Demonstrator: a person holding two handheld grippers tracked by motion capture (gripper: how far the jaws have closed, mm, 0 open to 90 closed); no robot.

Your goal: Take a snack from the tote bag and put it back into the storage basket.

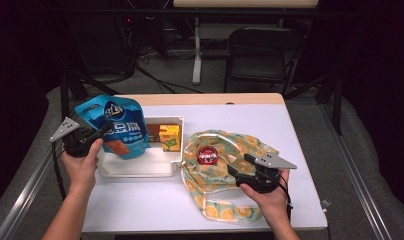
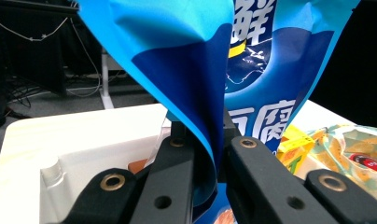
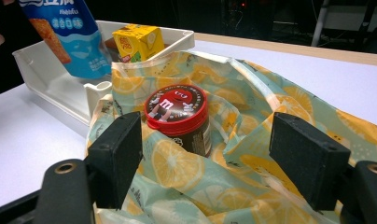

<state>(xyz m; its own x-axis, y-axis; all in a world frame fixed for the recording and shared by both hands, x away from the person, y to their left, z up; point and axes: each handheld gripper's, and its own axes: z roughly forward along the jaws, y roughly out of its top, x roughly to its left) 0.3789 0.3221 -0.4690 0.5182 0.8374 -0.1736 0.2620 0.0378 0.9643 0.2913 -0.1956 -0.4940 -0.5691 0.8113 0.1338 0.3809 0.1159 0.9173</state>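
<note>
One blue snack bag (image 1: 116, 126) hangs over the left part of one white tray (image 1: 140, 169), which sits on the left half of the desk (image 1: 250, 120). The left gripper (image 1: 92, 137) has its jaws pressed together on the bag's edge; in the left gripper view the blue foil (image 2: 191, 93) runs down between the two black jaws and its top is cut off by the frame. One yellow juice carton (image 1: 170, 137) stands in the tray's far right corner, with something brown behind it that is too hidden to name. Right of the tray, near the desk's front edge, lies one lemon-print cloth bag (image 1: 225, 175), and one red-lidded candy jar (image 1: 208, 155) stands upright in its folds. The right gripper (image 1: 240, 172) rests at the cloth bag's right side with its jaws spread, pointing at the jar; the jar (image 3: 179, 119) sits beyond and between the jaws, untouched. The jar's lower half is sunk in cloth.
</note>
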